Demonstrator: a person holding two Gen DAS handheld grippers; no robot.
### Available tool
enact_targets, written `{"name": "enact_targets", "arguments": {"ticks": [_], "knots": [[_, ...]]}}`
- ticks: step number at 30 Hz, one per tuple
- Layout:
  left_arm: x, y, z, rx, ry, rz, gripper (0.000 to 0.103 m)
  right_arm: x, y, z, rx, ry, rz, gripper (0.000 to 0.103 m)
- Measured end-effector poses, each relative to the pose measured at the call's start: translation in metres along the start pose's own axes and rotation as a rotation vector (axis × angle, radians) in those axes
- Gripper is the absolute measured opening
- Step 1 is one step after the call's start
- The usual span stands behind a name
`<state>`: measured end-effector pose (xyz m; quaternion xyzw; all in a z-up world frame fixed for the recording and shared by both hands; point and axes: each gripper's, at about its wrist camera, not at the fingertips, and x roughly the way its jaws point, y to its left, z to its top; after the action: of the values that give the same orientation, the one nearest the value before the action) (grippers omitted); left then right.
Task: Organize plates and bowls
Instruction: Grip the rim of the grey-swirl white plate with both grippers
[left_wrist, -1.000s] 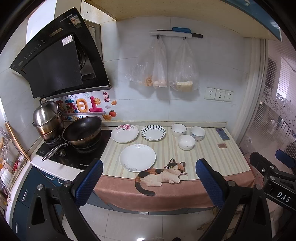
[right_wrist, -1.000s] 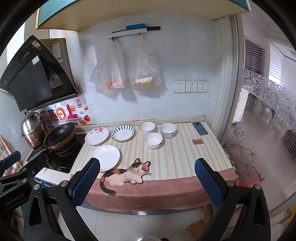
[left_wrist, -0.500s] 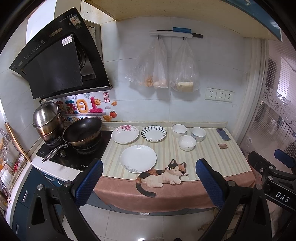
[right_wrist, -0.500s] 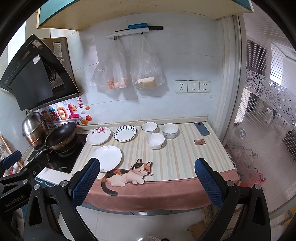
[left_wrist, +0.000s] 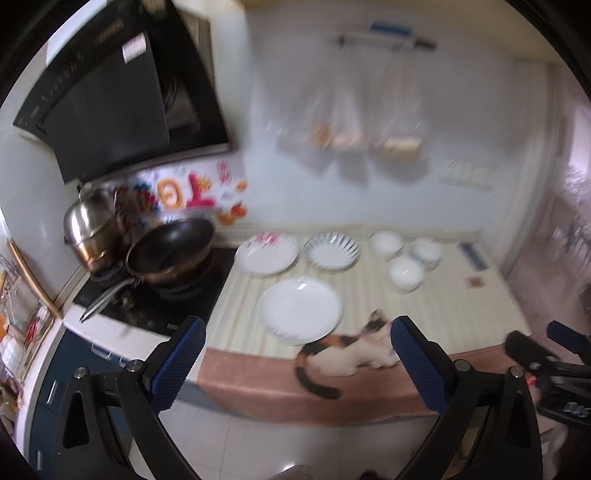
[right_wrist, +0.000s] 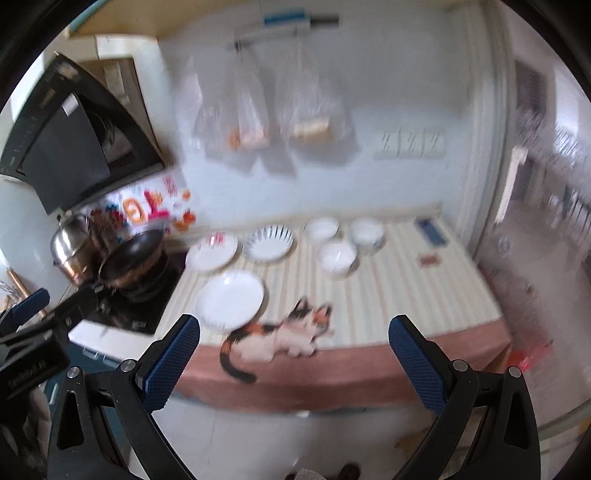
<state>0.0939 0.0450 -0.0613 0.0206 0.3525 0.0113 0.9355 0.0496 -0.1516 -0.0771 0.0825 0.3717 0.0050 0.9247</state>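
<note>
Three plates lie on the striped counter: a plain white plate (left_wrist: 300, 309) (right_wrist: 229, 299) nearest the front, a flower-patterned plate (left_wrist: 266, 252) (right_wrist: 212, 252) behind it, and a blue-striped plate (left_wrist: 331, 251) (right_wrist: 268, 243) beside that. Three white bowls (left_wrist: 406, 273) (right_wrist: 338, 257) cluster to their right. My left gripper (left_wrist: 295, 354) is open, in front of the counter edge below the plain plate. My right gripper (right_wrist: 295, 350) is open too, short of the counter with nothing between its fingers. Both views are motion-blurred.
A dark wok (left_wrist: 170, 251) (right_wrist: 133, 258) and a steel pot (left_wrist: 90, 229) sit on the stove at left under a black range hood (left_wrist: 110, 92). Plastic bags (right_wrist: 269, 103) hang on the wall. A phone (right_wrist: 428, 230) lies at the counter's right. A cat picture (right_wrist: 284, 332) decorates the front edge.
Both grippers have moved closer to the counter, so the plates and bowls appear larger. The views are now blurred by motion. Both grippers remain open and empty.
</note>
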Motion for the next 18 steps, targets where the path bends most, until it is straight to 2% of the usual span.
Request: {"name": "enact_targets", "arguments": {"ticks": [5, 9, 14, 18], "knots": [[0.103, 0.024, -0.005, -0.057, 0.188, 0.015, 0.103, 0.092, -0.001, 0.004, 0.006, 0.131, 0.043, 0.103], [0.193, 0.044, -0.015, -0.132, 0.348, 0.008, 0.101, 0.184, 0.0, 0.01, -0.002, 0.246, 0.098, 0.103], [0.28, 0.061, -0.024, -0.213, 0.479, 0.03, 0.099, 0.316, -0.002, 0.017, 0.036, 0.415, 0.221, 0.103], [0.344, 0.077, -0.03, -0.287, 0.574, 0.047, 0.097, 0.404, 0.002, 0.018, 0.036, 0.519, 0.266, 0.101]]}}
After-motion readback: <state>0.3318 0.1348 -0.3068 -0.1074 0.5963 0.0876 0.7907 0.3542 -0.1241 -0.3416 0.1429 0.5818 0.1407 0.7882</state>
